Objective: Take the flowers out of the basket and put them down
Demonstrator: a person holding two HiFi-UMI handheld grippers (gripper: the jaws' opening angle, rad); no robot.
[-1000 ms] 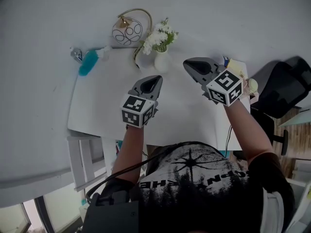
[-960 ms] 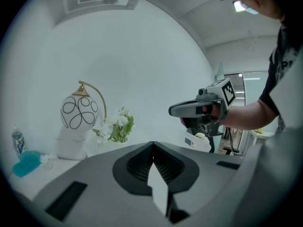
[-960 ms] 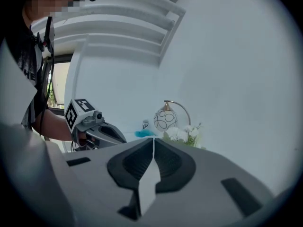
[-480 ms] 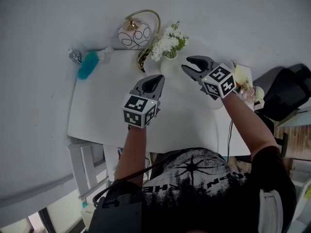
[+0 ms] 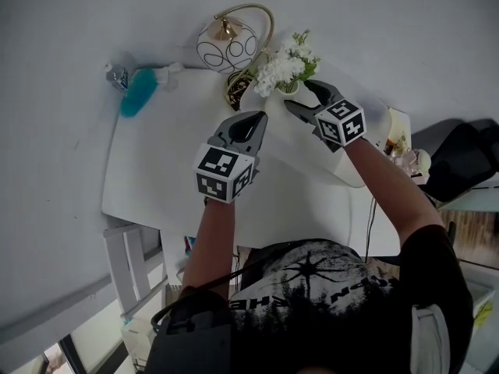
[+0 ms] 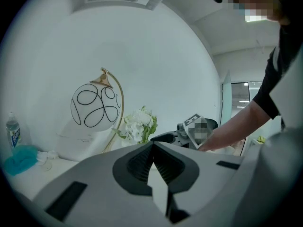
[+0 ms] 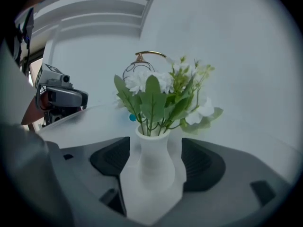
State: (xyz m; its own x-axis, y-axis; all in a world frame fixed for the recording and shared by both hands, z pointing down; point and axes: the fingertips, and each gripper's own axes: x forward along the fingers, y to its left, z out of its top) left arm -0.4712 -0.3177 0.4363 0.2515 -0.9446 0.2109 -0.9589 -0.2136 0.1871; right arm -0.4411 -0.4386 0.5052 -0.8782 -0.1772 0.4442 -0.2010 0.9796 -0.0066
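White flowers [image 5: 284,61] with green leaves stand in a small white vase [image 7: 152,145] at the far side of the white table [image 5: 156,178]. No basket shows in any view. My right gripper [image 5: 300,96] reaches around the vase. Its jaws are opening, with the vase between the pads [image 7: 201,162] and a gap on each side. My left gripper [image 5: 253,121] is shut with nothing in it and hovers over the table's middle, just left of the vase. In the left gripper view the flowers [image 6: 137,126] sit ahead, with the right gripper [image 6: 163,137] beside them.
A globe lamp [image 5: 228,45] with a gold arc stands right behind the flowers. A teal cloth [image 5: 139,92] and a small bottle [image 5: 117,75] lie at the far left corner. Small items [image 5: 401,150] sit at the table's right edge, with a black chair [image 5: 464,158] beyond.
My right gripper has moved forward and left to the vase, and its jaws have gone from shut to wide around it. The left gripper has hardly moved.
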